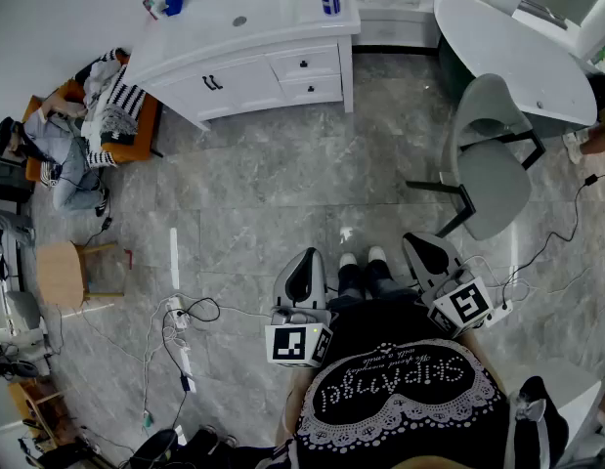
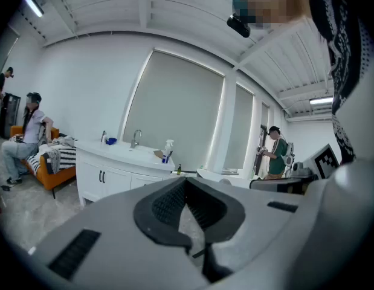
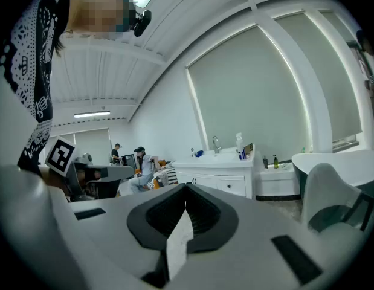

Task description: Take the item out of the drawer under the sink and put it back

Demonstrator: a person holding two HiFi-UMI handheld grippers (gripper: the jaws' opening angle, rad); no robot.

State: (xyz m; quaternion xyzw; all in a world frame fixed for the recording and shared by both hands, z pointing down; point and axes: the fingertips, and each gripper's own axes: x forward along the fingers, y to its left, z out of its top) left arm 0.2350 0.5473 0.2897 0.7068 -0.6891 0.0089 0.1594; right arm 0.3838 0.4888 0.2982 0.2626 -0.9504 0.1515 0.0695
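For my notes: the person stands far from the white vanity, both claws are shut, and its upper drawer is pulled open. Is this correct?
No. The head view shows the upper drawer closed. The rest is right: the person stands far from the vanity, and the left claw and right claw are shut.

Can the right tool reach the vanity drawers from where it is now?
Probably not yet: the right tool is far back, with a wide stretch of floor between it and the closed drawers.
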